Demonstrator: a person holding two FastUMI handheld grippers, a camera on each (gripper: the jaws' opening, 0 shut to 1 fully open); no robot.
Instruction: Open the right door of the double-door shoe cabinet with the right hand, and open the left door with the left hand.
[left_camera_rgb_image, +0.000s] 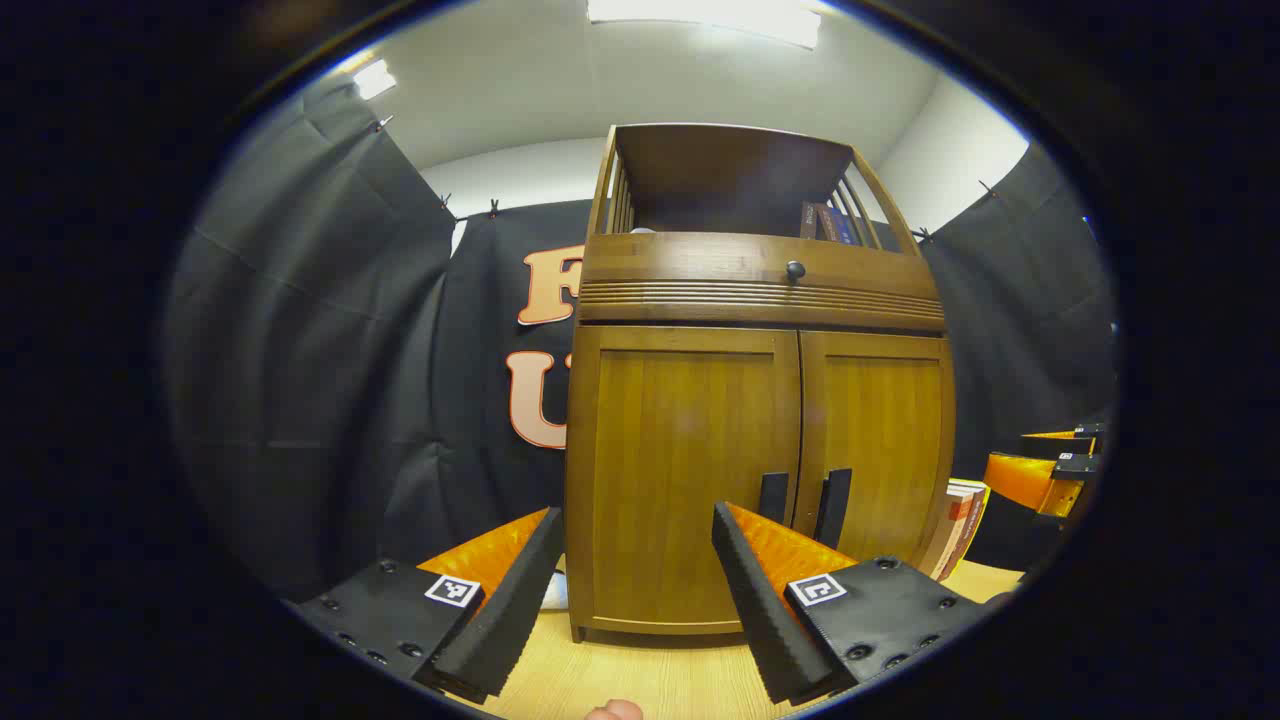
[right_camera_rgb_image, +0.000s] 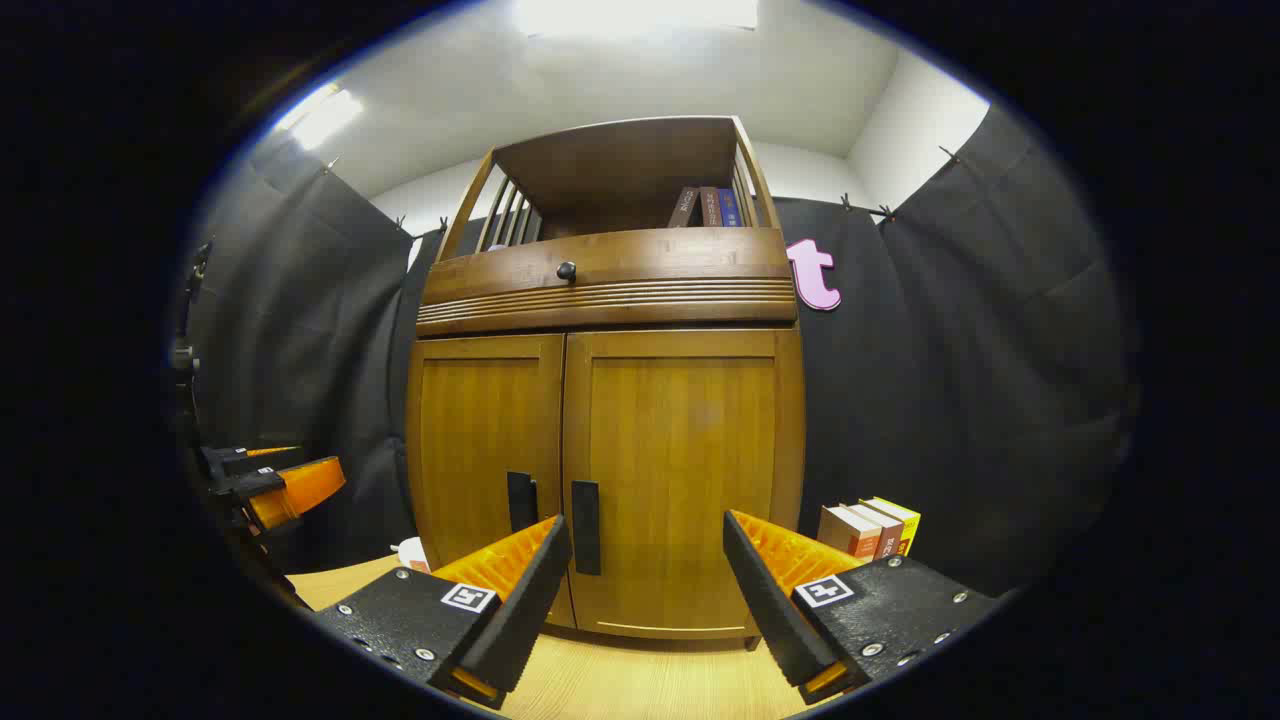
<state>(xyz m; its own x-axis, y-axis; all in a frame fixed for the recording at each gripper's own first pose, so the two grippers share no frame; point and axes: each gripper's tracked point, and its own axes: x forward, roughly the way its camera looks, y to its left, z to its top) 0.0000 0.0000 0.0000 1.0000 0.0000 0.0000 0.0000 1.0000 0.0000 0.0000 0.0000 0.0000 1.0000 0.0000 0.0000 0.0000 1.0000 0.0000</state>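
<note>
A brown wooden shoe cabinet (left_camera_rgb_image: 760, 300) (right_camera_rgb_image: 610, 290) stands on a light wooden table, both doors closed. In the left gripper view my left gripper (left_camera_rgb_image: 635, 560) is open in front of the left door (left_camera_rgb_image: 685, 470), short of its black handle (left_camera_rgb_image: 772, 497); the right door's handle (left_camera_rgb_image: 832, 507) is beside it. In the right gripper view my right gripper (right_camera_rgb_image: 645, 570) is open before the right door (right_camera_rgb_image: 685, 480), whose black handle (right_camera_rgb_image: 586, 527) sits just right of the left finger. The left door (right_camera_rgb_image: 487, 450) has its handle (right_camera_rgb_image: 520, 502) alongside. The other gripper (right_camera_rgb_image: 285, 485) (left_camera_rgb_image: 1045, 470) appears at each view's edge.
Several books (right_camera_rgb_image: 868, 527) (left_camera_rgb_image: 962, 525) stand on the table to the cabinet's right. More books (right_camera_rgb_image: 708, 206) fill the open top shelf above a drawer with a round knob (right_camera_rgb_image: 566, 270). A white object (right_camera_rgb_image: 410, 552) lies at the cabinet's left foot. Black cloth surrounds the booth.
</note>
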